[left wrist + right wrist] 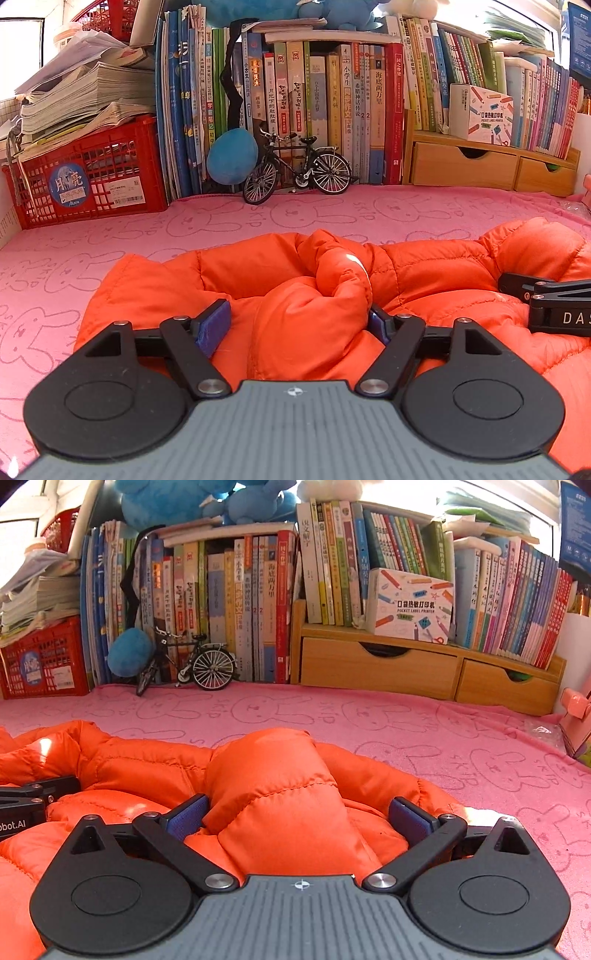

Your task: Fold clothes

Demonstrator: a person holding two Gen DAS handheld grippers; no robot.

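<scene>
The orange puffer jacket (295, 295) is bunched on the near part of the pink surface (110, 236). A raised fold is straddled by each wide-spread claw, left claw (299, 326) and right claw (301, 818), neither seen clamped. Slippery padding is judged likely to spring back and undo any fold.

So the whole surface is covered by a pink bunny-print cloth (369, 720). Orange puffer jacket (273, 775) lies bunched at its near edge. Behind the jacket, along the back: a little model bicycle (295, 170), a blue plush ball (232, 155) just left of the bike, a red crate (92, 177) further left, and a wooden drawer unit (406, 664) off to its right.
</scene>
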